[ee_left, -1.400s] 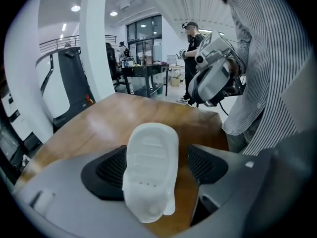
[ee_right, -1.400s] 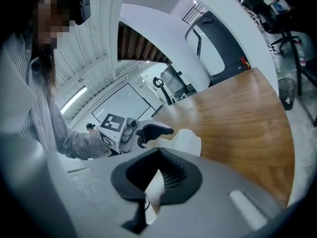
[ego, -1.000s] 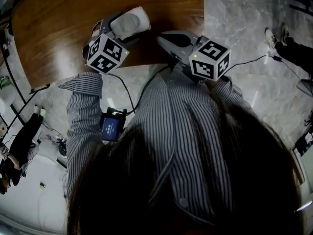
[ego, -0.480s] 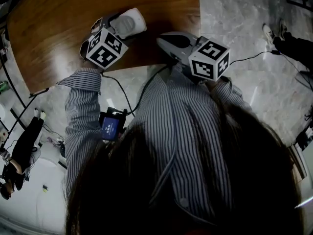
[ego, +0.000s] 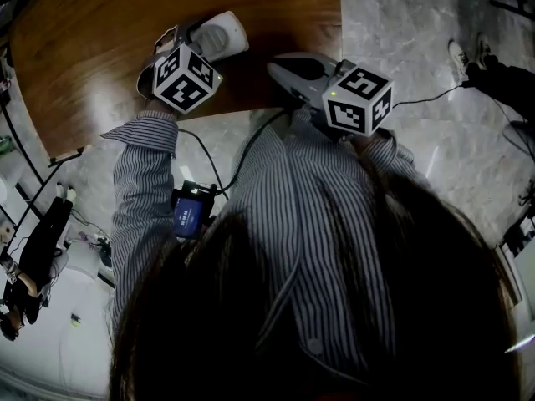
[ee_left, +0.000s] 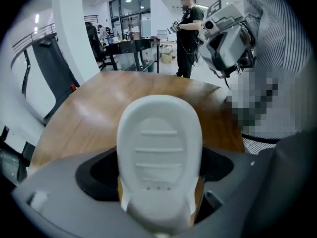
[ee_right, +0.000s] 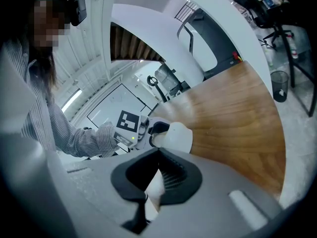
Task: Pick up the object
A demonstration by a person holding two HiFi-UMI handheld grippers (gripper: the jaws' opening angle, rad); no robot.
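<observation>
No object to pick up shows on the brown wooden table (ego: 100, 40) in any view. My left gripper (ego: 219, 37) hovers over the table's near edge. Its white ridged jaw (ee_left: 159, 143) is tipped up and still opening, with nothing between the jaws. My right gripper (ego: 291, 65) hangs just right of it, also over the near edge, and its grey shell looks shut with nothing in it. In the right gripper view the left gripper's white jaw (ee_right: 173, 137) and marker cube (ee_right: 128, 123) show beyond my right gripper (ee_right: 157, 178).
The table (ee_left: 99, 108) is rounded, with marble floor (ego: 418, 48) to its right. A cable (ego: 435, 98) trails across the floor toward someone's shoes (ego: 468, 59). A person (ee_left: 188, 33) stands beyond the table, a treadmill (ee_left: 47, 78) is at left, and a bin (ee_right: 279, 86) is by the table's edge.
The left gripper has shifted slightly and its marker cube has turned a little. The right gripper has stayed where it was.
</observation>
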